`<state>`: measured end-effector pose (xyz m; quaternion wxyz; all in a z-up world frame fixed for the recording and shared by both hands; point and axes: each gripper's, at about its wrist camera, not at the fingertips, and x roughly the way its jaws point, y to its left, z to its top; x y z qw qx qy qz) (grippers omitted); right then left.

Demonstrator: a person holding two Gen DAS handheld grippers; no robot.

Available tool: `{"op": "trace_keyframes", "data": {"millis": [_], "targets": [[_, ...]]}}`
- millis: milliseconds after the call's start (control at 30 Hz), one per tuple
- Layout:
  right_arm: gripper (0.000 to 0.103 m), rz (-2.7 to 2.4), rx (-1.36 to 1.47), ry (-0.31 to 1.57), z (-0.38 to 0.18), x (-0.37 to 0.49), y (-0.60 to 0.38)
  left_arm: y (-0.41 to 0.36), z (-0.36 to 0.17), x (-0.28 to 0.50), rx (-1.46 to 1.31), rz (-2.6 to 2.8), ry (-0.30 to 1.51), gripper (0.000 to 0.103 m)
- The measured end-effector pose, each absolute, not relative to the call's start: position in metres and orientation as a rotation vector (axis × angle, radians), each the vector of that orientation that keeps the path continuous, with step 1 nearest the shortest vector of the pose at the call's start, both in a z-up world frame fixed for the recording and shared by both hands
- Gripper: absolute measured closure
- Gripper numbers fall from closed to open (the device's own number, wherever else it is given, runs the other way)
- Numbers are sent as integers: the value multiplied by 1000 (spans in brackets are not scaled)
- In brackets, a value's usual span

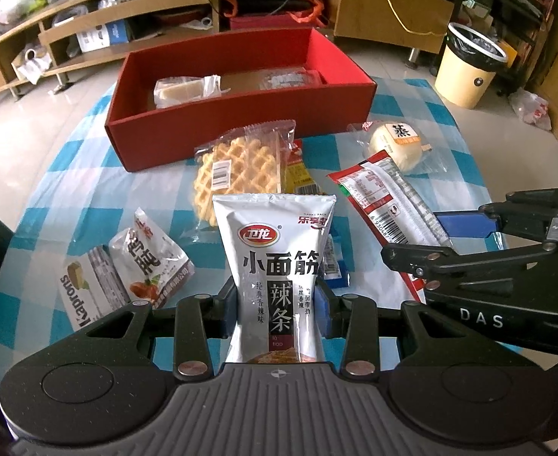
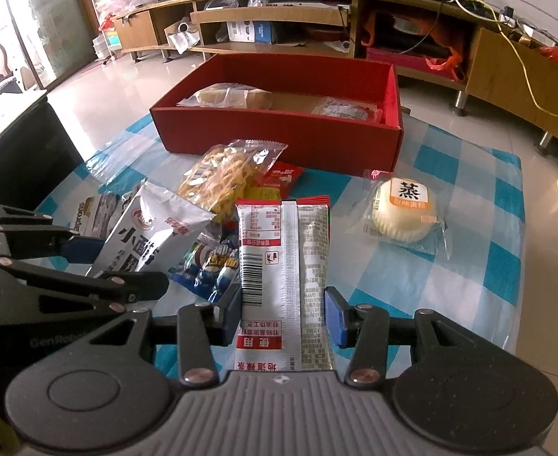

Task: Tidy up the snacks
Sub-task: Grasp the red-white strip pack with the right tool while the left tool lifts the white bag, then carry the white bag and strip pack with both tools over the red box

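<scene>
My left gripper (image 1: pixel 279 304) is shut on a white spicy-strip packet (image 1: pixel 279 250), which stands upright between the pads above the checked cloth. My right gripper (image 2: pixel 282 315) is shut on a red-and-white packet (image 2: pixel 284 266) with its barcode side facing up. Each gripper shows in the other's view: the right gripper (image 1: pixel 427 241) at the right edge, the left gripper (image 2: pixel 123 266) at the left edge. Beyond them stands an open red box (image 1: pixel 241 129) with two wrapped snacks inside. A waffle pack (image 1: pixel 237 167) lies just in front of the box.
Loose on the blue-and-white cloth (image 1: pixel 70 159) lie a wrapped steamed cake (image 1: pixel 396 144), a Kaprons wafer pack (image 1: pixel 85 292), a nut packet (image 1: pixel 149 262) and a blue candy packet (image 2: pixel 210 266). A lined waste bin (image 1: pixel 468 68) and a low wooden shelf unit (image 1: pixel 127 3) stand past the table.
</scene>
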<state>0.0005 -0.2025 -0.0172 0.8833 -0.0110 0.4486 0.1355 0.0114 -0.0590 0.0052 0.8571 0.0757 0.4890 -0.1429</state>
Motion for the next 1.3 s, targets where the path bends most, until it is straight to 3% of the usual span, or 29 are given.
{"op": "trace_keyframes", "data": {"millis": [1300], "targets": [[57, 244, 51, 830, 21, 49, -213, -63, 36, 63, 105, -209, 929, 55]]}}
